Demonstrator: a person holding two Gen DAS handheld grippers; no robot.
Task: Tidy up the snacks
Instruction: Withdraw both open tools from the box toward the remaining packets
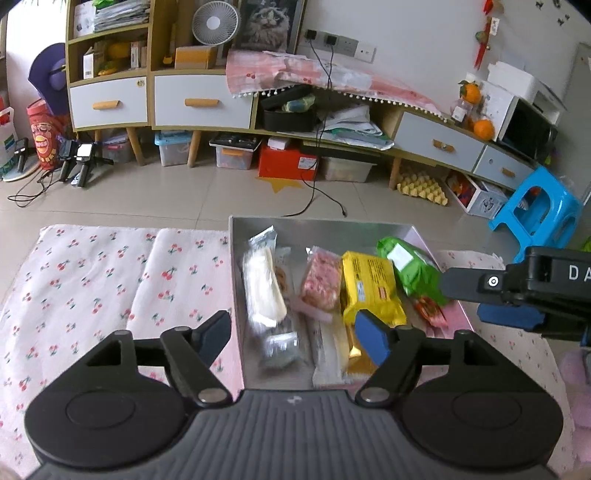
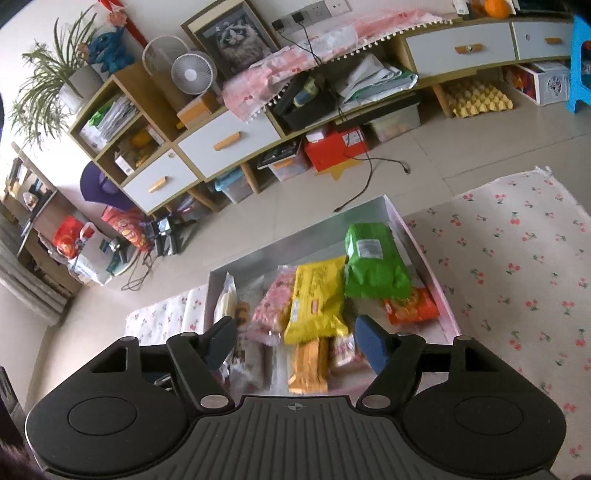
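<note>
Left gripper (image 1: 295, 332) spread wide, nothing btwn pads, touching nothing; right gripper (image 2: 295, 345) likewise spread, empty. Both hang above the near end of the tray (image 1: 236, 266), which sits on the cherry-print cloth (image 1: 92, 277). In tray, side by side: white pkt (image 1: 264, 291), pink pkt (image 1: 321, 284), yellow pkt (image 1: 369, 288), green pkt (image 1: 410, 266) at far-right corner, orange pkt (image 2: 410, 304) under it.

Beige tiled floor (image 1: 184, 192) is seen; a long low cabinet (image 1: 199, 99) (white drawers, wood handles) is set against the white wall (image 1: 406, 29), blue stool (image 1: 535, 218) nearby.
</note>
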